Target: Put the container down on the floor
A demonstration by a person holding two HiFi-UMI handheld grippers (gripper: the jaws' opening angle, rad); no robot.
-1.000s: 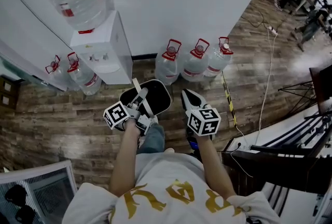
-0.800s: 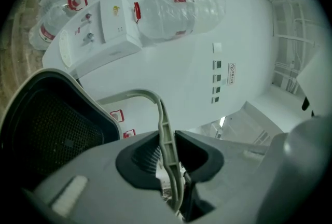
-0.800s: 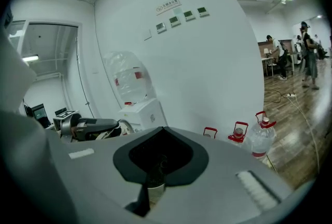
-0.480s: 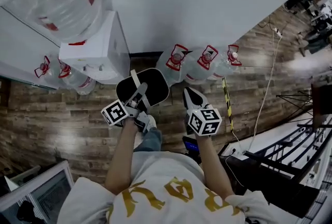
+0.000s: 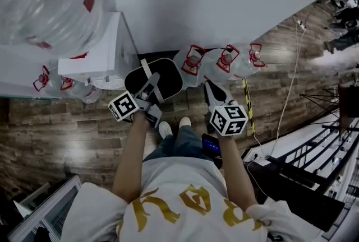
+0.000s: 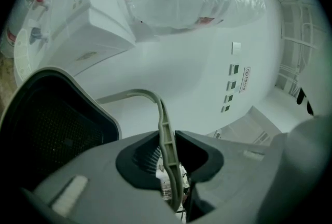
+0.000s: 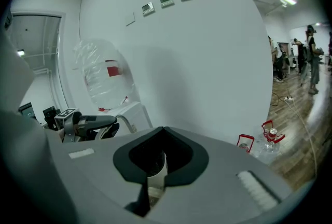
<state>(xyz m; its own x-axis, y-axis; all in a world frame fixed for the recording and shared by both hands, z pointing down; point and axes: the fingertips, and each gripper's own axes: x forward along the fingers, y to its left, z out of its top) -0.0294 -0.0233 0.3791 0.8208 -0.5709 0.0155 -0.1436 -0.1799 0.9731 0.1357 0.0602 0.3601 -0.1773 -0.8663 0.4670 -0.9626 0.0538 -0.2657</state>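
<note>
Two grippers here: left gripper [image 5: 150,89] is clamped on the pale handle [image 6: 165,135] of the black container [image 5: 168,75], which hangs just right of the water dispenser [image 5: 106,50]. Right gripper [image 5: 215,92] is pinched closed w/ nothing in it, further right of the dispenser

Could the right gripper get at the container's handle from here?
Probably yes: nothing stands between the right gripper and the container, though the left gripper is clamped on the handle, so free room there is limited.
</note>
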